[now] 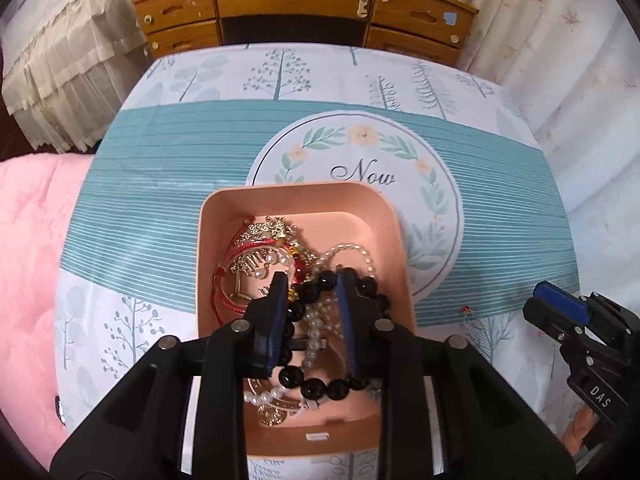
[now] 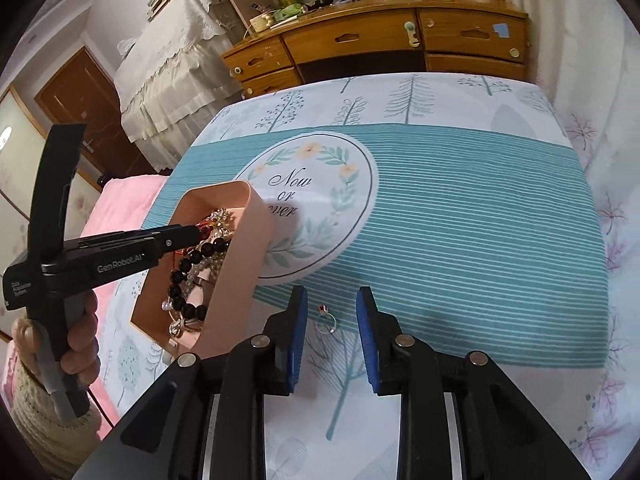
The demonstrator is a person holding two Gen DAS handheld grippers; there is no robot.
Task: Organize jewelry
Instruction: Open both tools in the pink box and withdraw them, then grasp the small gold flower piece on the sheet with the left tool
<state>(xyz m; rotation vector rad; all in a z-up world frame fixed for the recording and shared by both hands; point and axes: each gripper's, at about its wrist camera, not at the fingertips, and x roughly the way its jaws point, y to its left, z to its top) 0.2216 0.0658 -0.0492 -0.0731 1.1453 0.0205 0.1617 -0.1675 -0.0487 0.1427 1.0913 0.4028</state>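
Just ring (image 2: 327, 319) between right fingers (image 2: 299, 340)

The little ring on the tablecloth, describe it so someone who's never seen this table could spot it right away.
Start at the pink tray full of jewelry on the tree-print tablecloth. To its right, just outside it, at the near edge of the teal striped band, lies a thin silver ring with a small red stone. It is the only piece lying loose on the cloth, not in the tray's tangle.

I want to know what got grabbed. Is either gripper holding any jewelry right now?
No. The left gripper stands open over the pink box; the right gripper stands open around the ring.
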